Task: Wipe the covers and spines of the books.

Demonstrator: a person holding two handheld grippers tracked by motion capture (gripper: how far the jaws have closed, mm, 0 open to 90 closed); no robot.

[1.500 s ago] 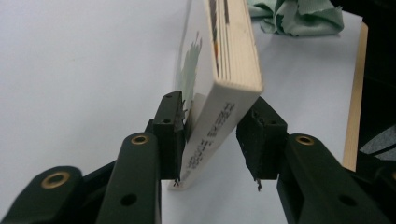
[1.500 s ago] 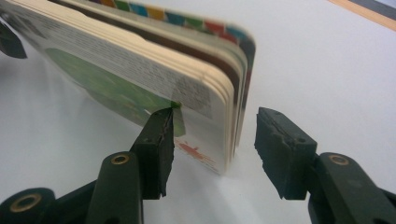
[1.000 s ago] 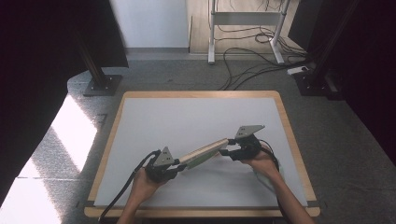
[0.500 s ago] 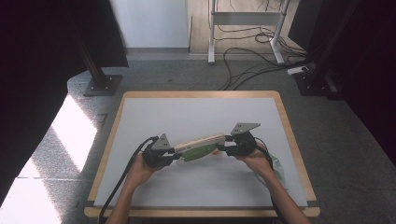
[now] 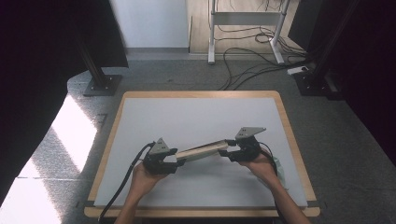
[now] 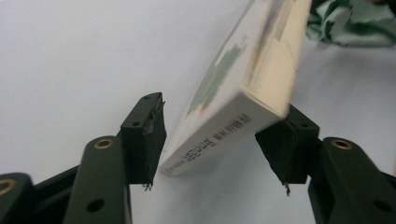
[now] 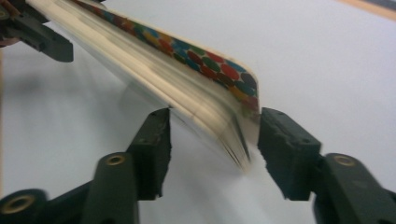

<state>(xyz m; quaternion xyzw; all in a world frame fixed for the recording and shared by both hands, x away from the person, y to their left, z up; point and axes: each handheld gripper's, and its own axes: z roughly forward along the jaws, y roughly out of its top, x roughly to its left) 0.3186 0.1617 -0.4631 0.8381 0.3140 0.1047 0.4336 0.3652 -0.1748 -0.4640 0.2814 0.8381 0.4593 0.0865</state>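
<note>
pale grey worktop [image 5: 196, 116] with a wooden rim, cables strewn on the floor behind: a person at the near edge holds a paperback book [image 5: 201, 151] between two handheld tools, slanting just above the surface near the middle of the near half. the left gripper [image 6: 210, 140] has its jaws partway apart after just opening; the book's spine end sits between them, leaning on one jaw while the other stands clear of the cover. the right gripper [image 7: 212, 135] has also been opening, and the fanned page edges sit between its jaws with a gap on at least one side. a crumpled green paper [image 6: 348, 21] lies towards the right edge. with neither tool clamping, the book looks likely to slip and drop flat, or splay open.
</note>
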